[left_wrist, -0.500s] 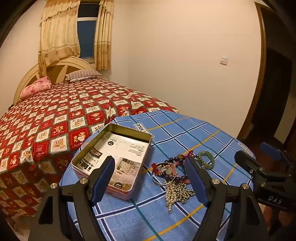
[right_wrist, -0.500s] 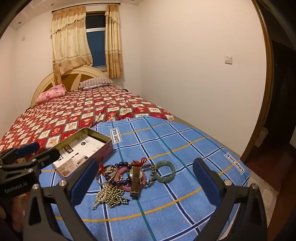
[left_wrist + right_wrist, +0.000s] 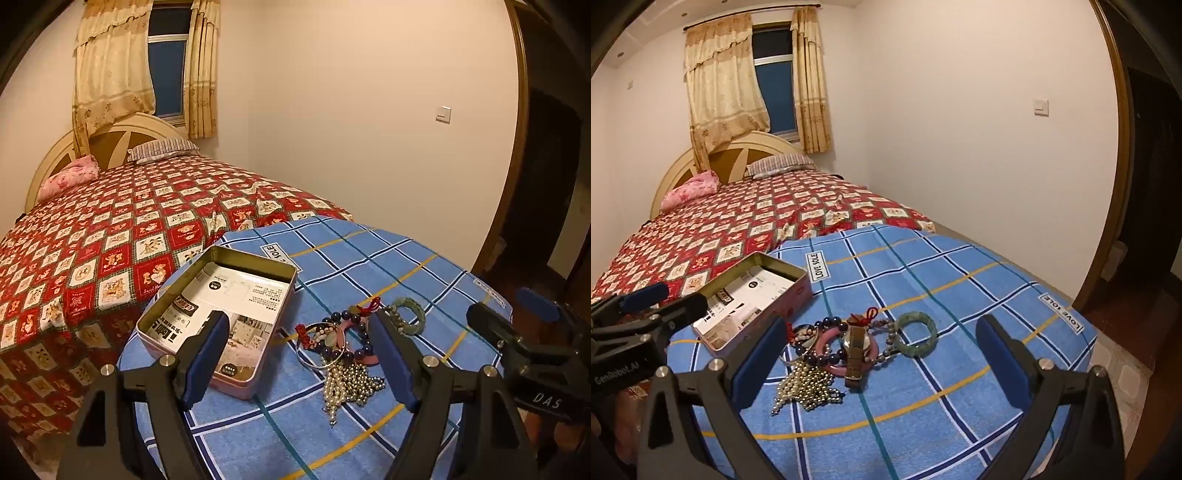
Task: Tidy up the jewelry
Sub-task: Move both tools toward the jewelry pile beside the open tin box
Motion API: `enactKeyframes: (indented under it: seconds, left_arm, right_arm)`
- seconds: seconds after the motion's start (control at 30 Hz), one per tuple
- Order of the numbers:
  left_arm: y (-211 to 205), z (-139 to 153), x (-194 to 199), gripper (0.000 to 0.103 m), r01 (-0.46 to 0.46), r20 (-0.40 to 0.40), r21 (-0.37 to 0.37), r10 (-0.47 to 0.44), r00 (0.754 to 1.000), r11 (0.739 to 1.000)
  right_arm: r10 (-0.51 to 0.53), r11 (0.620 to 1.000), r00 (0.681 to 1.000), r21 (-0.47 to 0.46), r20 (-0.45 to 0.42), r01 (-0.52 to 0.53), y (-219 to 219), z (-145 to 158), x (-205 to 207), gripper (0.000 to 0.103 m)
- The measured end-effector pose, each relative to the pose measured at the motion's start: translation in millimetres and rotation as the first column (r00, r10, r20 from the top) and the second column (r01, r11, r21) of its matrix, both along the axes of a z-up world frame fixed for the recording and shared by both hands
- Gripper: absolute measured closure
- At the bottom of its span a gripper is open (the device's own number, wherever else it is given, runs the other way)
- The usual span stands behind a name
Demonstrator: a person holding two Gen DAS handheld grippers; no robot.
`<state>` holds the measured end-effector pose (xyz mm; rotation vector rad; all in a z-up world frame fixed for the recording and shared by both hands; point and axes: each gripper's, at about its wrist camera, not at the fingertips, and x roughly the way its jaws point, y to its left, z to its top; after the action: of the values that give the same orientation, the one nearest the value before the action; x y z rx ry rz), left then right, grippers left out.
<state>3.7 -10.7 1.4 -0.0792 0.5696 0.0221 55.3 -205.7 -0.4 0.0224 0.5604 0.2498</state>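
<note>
Both tongs, left tongs (image 3: 299, 363) and right tongs (image 3: 881, 363), are hovering spread wide and empty over the jewelry pile (image 3: 849, 347) lying right of the open tin (image 3: 221, 314) on the blue surface (image 3: 960, 295), sizing up a first pick, with only the right view showing the watch (image 3: 857, 349)

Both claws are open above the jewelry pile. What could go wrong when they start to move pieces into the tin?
1. The pearl strand, dark bead bracelet, pink bangle and watch lie tangled, so lifting one may drag the others.
2. The green bangle sits nearer the table edge and could be knocked off.
3. The tin sits near the tablecloth edge beside the bed; a push from the left claw might slide it.
</note>
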Motion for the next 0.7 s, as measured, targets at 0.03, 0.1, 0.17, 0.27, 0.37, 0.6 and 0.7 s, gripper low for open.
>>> enactKeyframes:
  seconds: [0.03, 0.1, 0.17, 0.27, 0.37, 0.6, 0.7]
  left_arm:
    - [-0.7, 0.3, -1.0, 0.025, -0.001, 0.001, 0.003, 0.001, 1.0, 1.0]
    - [-1.1, 0.5, -1.7, 0.025, 0.0, 0.002, 0.006, 0.0, 1.0, 1.0]
    - [-2.9, 1.5, -3.7, 0.025, 0.003, 0.002, 0.01, -0.003, 1.0, 1.0]
    - [-7.4, -0.6, -5.3, 0.025, 0.013, -0.002, 0.025, -0.013, 1.0, 1.0]
    - [-9.0, -4.7, -4.1, 0.025, 0.021, -0.013, 0.025, -0.02, 1.0, 0.999]
    - [-9.6, -10.3, 1.1, 0.025, 0.024, -0.029, 0.025, -0.023, 0.999, 0.999]
    - [-9.5, -13.3, 3.0, 0.025, 0.031, -0.047, 0.016, -0.03, 0.998, 0.999]
  right_arm:
    - [-0.001, 1.0, 1.0, 0.007, 0.001, 0.001, -2.5, 0.6, -0.1, 0.0]
    - [-0.002, 1.0, 1.0, 0.015, 0.01, 0.002, -3.0, 3.9, -4.2, 0.0]
    - [-0.004, 1.0, 1.0, 0.021, 0.012, 0.004, -4.6, 4.9, -3.8, 0.0]
    - [-0.009, 0.999, 1.0, 0.039, 0.014, 0.009, -7.5, 6.6, -3.0, 0.0]
    - [-0.015, 0.999, 1.0, 0.046, 0.014, 0.014, -8.5, 4.9, -1.6, 0.0]
    - [-0.037, 0.998, 0.999, 0.057, -0.002, 0.037, -14.5, -0.1, 4.7, 0.0]
    - [-0.047, 0.997, 0.999, 0.055, -0.011, 0.048, -15.9, -4.0, 6.8, 0.0]
